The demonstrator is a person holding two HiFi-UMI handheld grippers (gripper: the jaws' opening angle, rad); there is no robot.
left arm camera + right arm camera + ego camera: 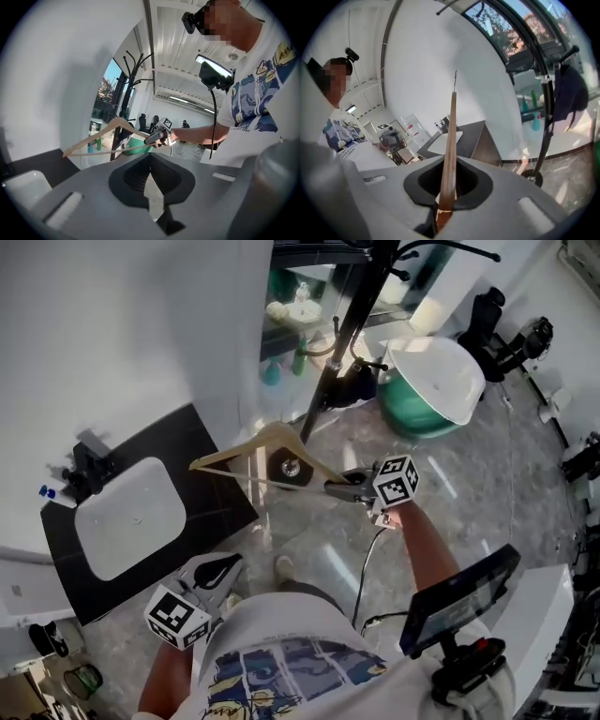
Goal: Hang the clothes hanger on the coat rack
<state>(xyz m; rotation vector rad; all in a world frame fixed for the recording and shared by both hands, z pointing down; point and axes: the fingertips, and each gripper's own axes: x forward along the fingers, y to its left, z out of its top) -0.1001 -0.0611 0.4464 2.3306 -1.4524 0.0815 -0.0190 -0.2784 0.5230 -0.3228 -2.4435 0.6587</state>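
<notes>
1. My right gripper is clamped on one arm end of the wooden hanger, held in the air.
2. Its long axis lies about level and points away from the jaws, apex up.
3. It is near the coat rack pole.
4. My left gripper has its jaws together, empty.

Head view looks steeply down; both gripper views sit close behind their jaws — all share the coat rack, at the head view's 12 o'clock.
</notes>
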